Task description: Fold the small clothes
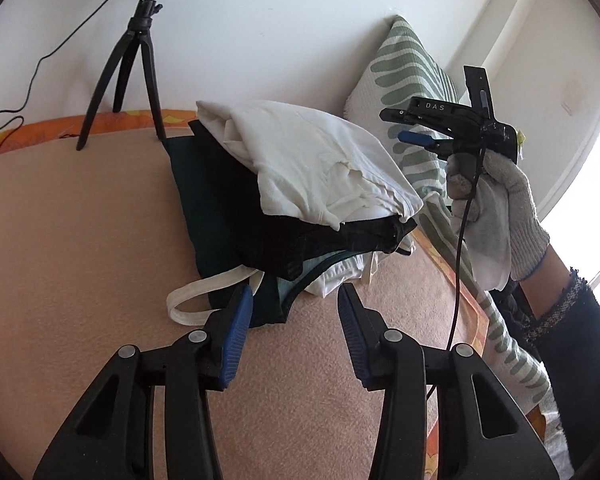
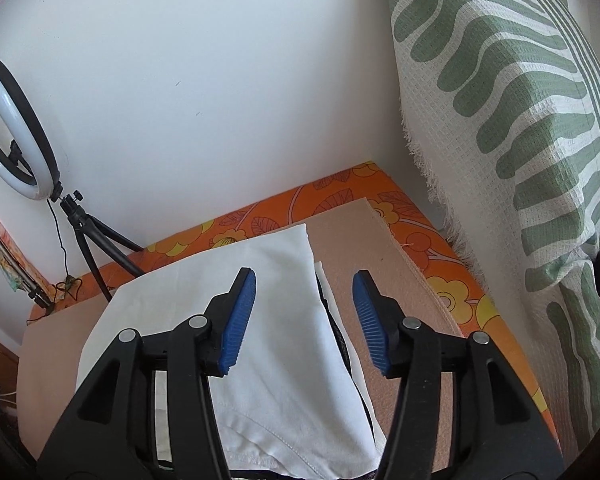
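A stack of small clothes lies on a peach blanket [image 1: 80,220]. A folded white garment [image 1: 312,160] is on top, a black one [image 1: 300,244] under it, a dark green one [image 1: 204,216] below, and a white strap [image 1: 196,296] loops out at the front. My left gripper [image 1: 296,308] is open and empty, just in front of the stack. My right gripper [image 1: 410,126] is held up in a gloved hand [image 1: 500,220], to the right of the stack. In the right wrist view it [image 2: 304,316] is open and empty above the white garment [image 2: 260,320].
A ring light on a black tripod [image 1: 140,72] stands at the blanket's far edge, with a cable [image 1: 32,80] trailing left. A green-and-white patterned cushion [image 2: 520,120] leans against the wall on the right. An orange flowered sheet [image 2: 400,220] shows around the blanket.
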Demonstrator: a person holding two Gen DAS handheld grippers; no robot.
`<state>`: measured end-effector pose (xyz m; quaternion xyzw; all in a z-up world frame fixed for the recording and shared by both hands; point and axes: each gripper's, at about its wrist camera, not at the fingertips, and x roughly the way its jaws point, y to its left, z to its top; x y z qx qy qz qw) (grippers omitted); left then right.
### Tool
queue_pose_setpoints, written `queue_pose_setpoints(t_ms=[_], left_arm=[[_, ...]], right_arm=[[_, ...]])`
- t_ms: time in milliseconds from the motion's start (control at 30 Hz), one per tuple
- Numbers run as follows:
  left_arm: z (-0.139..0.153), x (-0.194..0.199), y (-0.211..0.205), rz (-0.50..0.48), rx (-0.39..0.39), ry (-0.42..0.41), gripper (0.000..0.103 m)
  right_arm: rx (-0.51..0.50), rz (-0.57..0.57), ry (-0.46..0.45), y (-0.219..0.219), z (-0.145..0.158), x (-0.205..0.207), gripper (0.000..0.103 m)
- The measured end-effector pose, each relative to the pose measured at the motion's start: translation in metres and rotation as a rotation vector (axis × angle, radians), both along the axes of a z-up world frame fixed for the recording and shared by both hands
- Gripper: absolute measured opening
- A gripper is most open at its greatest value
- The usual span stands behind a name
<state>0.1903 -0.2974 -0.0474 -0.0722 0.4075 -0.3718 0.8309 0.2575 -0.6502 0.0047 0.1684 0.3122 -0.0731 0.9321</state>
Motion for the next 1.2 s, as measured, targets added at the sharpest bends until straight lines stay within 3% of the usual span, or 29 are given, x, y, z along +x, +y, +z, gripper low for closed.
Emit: queue_pose_setpoints(t_ms=[100, 367, 433, 800, 933, 1200], left_arm=[[0.014, -0.013, 0.006, -0.001, 0.002, -0.031, 0.058], [0.040, -0.042, 0.018, 0.008, 0.024, -0.101, 0.071], [0.046, -0.049, 0.024, 0.008, 0.032, -0.117, 0.074], [0.067, -0.088, 0.073, 0.038, 0.056, -0.179, 0.077], [0.073, -0.107, 0.088, 0.025, 0.082, -0.239, 0.078], [0.088, -0.131, 0.114, 0.063, 0.112, -0.334, 0.082]], right_arm=[[-0.002, 0.004, -0.003, 0.009, 0.008, -0.016, 0.062], [-0.049, -0.028, 0.000, 0.042, 0.026, -0.068, 0.071], [-0.081, -0.021, -0.001, 0.056, 0.026, -0.084, 0.082], [-0.198, -0.042, -0.016, 0.131, 0.033, -0.164, 0.085], [-0.217, -0.051, -0.053, 0.156, 0.042, -0.191, 0.094], [-0.248, -0.075, -0.112, 0.195, 0.051, -0.222, 0.101]])
